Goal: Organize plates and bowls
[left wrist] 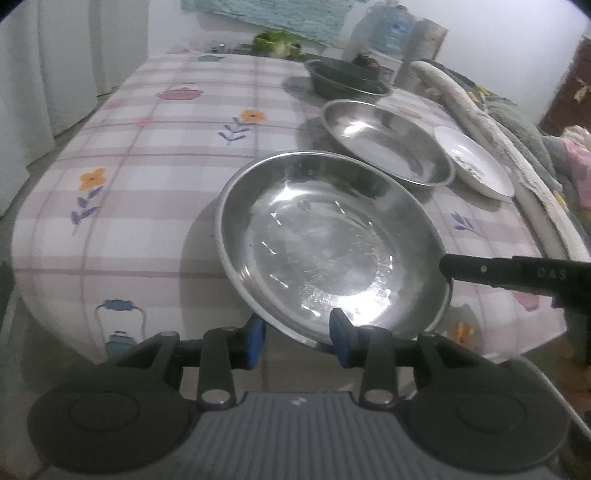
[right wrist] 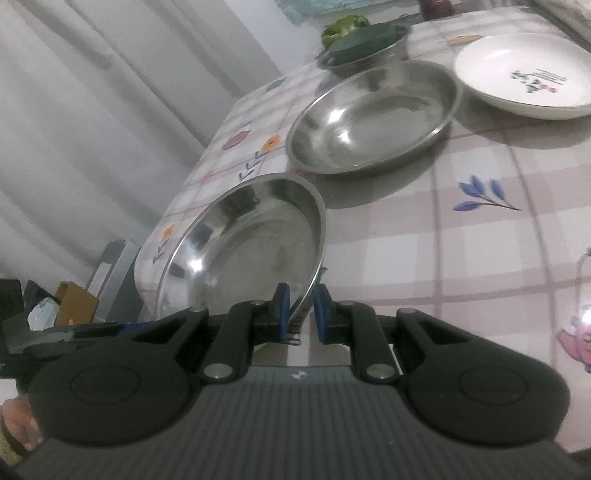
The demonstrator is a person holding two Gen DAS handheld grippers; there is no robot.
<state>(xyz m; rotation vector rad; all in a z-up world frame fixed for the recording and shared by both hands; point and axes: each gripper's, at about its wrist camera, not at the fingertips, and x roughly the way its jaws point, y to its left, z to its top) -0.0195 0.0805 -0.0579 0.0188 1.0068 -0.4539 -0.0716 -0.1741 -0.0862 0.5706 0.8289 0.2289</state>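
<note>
A steel plate (left wrist: 325,240) is held tilted above the table's near edge. My right gripper (right wrist: 302,312) is shut on its rim (right wrist: 314,273); the gripper's black finger (left wrist: 480,271) shows at the plate's right side in the left wrist view. My left gripper (left wrist: 297,338) is open, its blue pads either side of the plate's near rim. A second steel plate (left wrist: 388,142) (right wrist: 373,114) lies flat behind it. A white printed plate (left wrist: 474,162) (right wrist: 528,70) lies to its right. A steel bowl with dark contents (left wrist: 347,79) (right wrist: 365,46) stands farther back.
The table wears a checked cloth with flower and teapot prints (left wrist: 147,155). Green vegetables (left wrist: 277,42), a water jug (left wrist: 388,29) and a roll (left wrist: 424,48) stand at the far end. Bedding and cushions (left wrist: 517,122) lie along the right. Curtains (right wrist: 92,110) hang at left.
</note>
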